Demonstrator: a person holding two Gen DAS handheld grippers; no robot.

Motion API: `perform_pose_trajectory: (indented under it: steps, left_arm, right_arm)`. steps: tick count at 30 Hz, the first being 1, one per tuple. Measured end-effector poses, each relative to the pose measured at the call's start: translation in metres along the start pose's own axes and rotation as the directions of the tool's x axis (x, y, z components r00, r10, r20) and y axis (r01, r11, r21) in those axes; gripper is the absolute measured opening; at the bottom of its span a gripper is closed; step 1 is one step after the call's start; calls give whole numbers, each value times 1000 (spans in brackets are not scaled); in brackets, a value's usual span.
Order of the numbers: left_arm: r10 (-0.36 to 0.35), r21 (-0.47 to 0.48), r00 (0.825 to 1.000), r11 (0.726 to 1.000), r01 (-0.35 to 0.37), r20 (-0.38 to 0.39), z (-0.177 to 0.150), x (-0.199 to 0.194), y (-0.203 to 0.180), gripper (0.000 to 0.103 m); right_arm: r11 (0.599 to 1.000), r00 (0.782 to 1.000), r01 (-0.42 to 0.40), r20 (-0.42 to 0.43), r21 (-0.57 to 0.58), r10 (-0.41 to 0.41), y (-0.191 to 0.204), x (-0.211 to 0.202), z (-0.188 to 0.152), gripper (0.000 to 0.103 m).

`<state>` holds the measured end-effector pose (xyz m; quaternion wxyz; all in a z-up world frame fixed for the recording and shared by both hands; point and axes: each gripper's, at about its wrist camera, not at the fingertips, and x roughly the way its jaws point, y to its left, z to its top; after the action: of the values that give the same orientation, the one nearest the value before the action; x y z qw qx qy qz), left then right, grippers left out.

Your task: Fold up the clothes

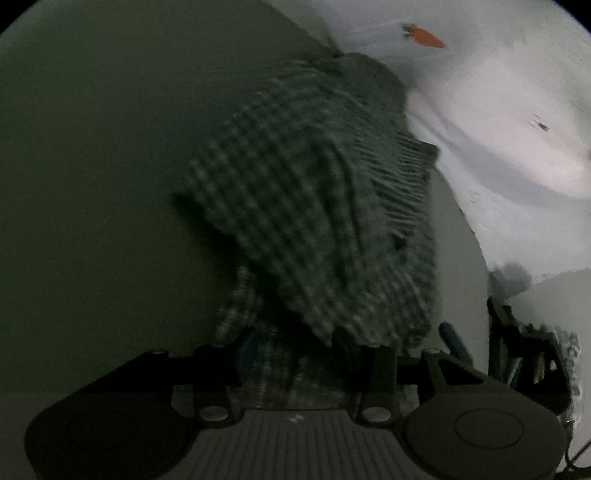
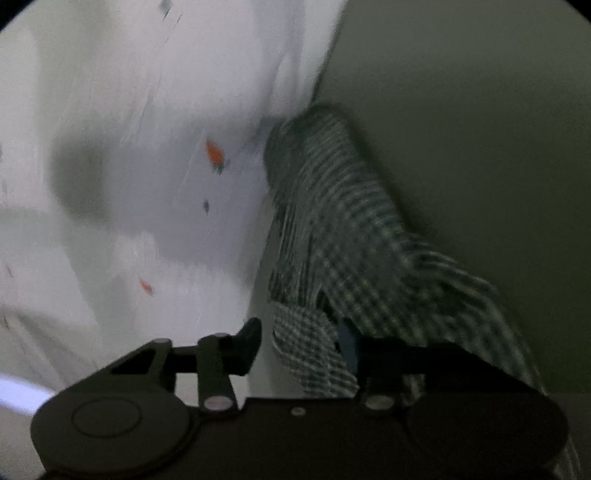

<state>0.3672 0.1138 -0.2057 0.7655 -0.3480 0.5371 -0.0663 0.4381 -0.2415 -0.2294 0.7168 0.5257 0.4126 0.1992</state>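
Left wrist view: left gripper has checked garment bunched between its fingers, apparently clamped on it; cloth hangs along the white sheet's edge (carrot print).
Right wrist view: right gripper, jaws parted, cloth between them; grip uncertain, cannot tell.
Judgement: keep both corners level, taut.

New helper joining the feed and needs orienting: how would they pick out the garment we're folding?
Find where the pale sheet with small orange carrot prints meets the dark olive surface. The garment lies bunched along that border, running up from the left gripper. It is the only checked fabric, in dark green and white.
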Motion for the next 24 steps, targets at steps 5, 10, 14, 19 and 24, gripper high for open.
perform_pose_trajectory:
  steps: [5, 10, 14, 19, 24]
  left_arm:
    - [-17, -82, 1000, 997, 15, -23, 9, 12, 11, 46]
    - [-15, -107, 1000, 994, 14, -6, 13, 7, 13, 46]
    - [4, -94, 1000, 996, -2, 23, 4, -6, 7, 46]
    - [2, -83, 999, 997, 2, 54, -13, -25, 2, 47]
    - [-17, -76, 994, 997, 26, 110, -35, -47, -7, 47]
  right_arm:
    - [963, 987, 121, -78, -240, -143, 21, 32, -6, 46]
    - [856, 948, 209, -119, -472, -297, 41, 63, -12, 46]
    - [846, 945, 206, -125, -491, -303, 40, 55, -20, 5]
    - [925, 972, 117, -148, -361, -181, 34, 18, -31, 4]
    - [955, 982, 100, -125, -280, -140, 19, -27, -56, 4]
